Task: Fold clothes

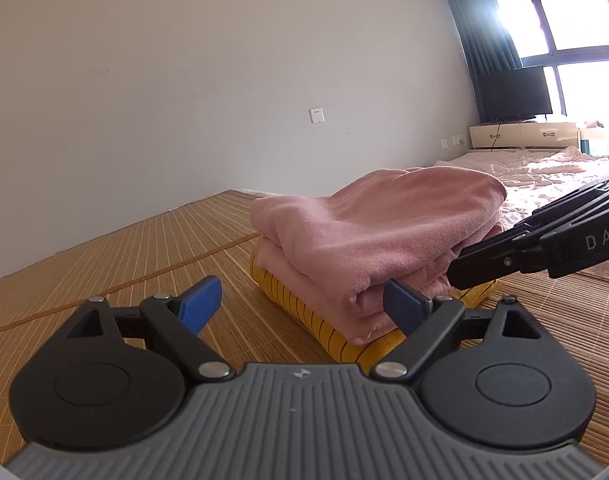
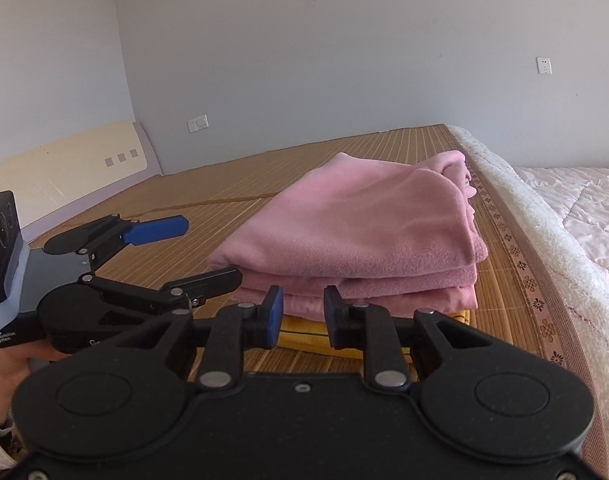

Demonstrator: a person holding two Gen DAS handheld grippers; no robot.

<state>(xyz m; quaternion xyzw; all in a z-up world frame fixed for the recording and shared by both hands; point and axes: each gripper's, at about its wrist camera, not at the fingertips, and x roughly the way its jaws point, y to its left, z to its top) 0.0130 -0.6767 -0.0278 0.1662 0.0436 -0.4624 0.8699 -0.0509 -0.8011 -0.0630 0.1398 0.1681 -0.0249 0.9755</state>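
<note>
"DAS" lettering on right gripper at right edge, narrow gap, empty, left gripper wide, pink folded garment atop yellow one, bamboo mat, white wall, window upper right.

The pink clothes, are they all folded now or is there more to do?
Mostly done, it seems. The pink garment lies folded on a folded yellow striped garment, stacked on the bamboo mat. The left gripper is open and holds nothing; the right gripper is nearly closed, empty. No unfolded clothes are visible here.
</note>
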